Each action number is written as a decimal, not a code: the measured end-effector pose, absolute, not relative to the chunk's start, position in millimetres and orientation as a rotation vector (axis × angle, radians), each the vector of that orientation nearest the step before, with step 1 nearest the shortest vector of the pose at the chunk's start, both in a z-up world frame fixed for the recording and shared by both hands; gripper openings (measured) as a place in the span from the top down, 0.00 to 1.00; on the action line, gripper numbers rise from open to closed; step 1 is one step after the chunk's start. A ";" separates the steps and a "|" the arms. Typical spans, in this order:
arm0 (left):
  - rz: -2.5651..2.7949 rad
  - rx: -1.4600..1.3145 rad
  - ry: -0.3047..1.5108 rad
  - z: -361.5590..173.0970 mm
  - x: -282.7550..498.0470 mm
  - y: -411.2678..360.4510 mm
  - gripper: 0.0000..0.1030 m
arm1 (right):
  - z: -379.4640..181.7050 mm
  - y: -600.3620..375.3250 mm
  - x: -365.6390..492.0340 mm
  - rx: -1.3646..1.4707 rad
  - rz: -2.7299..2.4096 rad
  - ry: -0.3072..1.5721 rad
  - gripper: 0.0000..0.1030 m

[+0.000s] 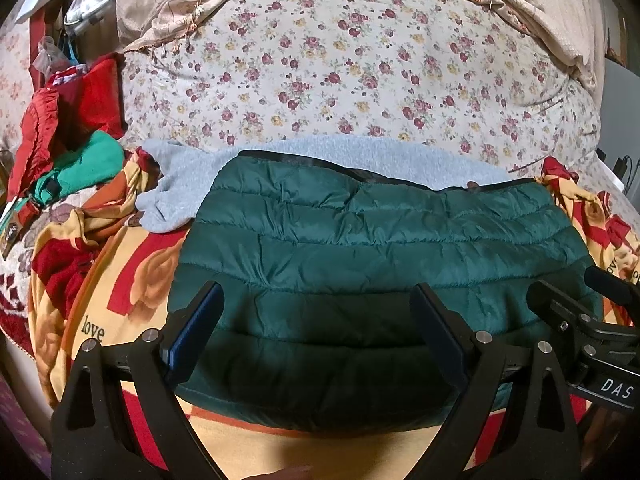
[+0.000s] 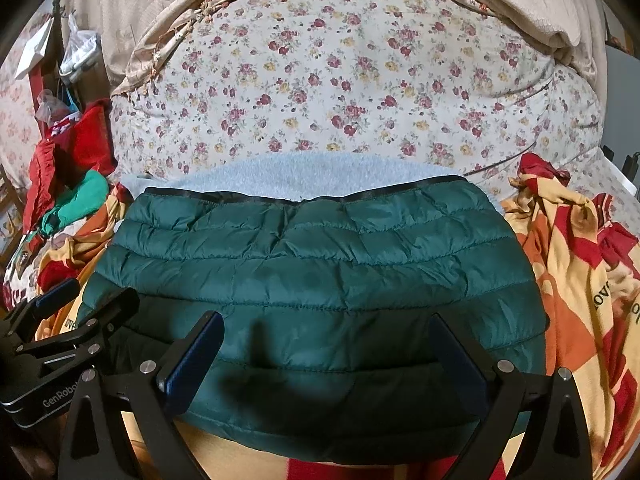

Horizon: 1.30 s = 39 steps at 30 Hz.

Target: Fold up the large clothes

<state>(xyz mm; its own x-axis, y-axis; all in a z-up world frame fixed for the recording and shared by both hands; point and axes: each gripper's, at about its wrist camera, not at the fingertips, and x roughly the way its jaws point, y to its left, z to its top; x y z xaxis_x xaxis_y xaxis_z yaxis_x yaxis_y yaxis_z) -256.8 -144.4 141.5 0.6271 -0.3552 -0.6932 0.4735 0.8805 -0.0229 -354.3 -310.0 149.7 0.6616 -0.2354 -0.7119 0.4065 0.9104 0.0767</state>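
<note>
The folded green jacket lies just ahead of both claws, long axis crosswise; left claw and right claw gape wide, empty, equally near.

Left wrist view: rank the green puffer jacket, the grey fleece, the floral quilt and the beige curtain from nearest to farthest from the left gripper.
1. Green puffer jacket: directly under the open left gripper.
2. Grey fleece: just beyond the jacket's far edge.
3. Floral quilt: behind the fleece.
4. Beige curtain: farthest, along the top.
</note>
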 end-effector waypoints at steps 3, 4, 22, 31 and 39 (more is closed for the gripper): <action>-0.478 0.167 0.759 140.0 -254.9 -144.5 0.09 | 147.6 -308.6 -353.2 0.246 -0.365 0.768 0.02; -0.478 0.168 0.759 140.5 -255.4 -144.7 0.09 | 146.7 -307.6 -352.3 0.248 -0.364 0.769 0.02; -0.481 0.166 0.769 135.2 -245.6 -141.0 0.09 | 141.7 -307.7 -341.6 0.263 -0.355 0.783 0.02; -0.484 0.164 0.772 134.2 -243.3 -141.0 0.09 | 141.3 -308.5 -340.0 0.268 -0.355 0.782 0.02; -0.482 0.167 0.772 133.5 -242.0 -141.8 0.09 | 140.8 -309.9 -338.4 0.271 -0.354 0.787 0.02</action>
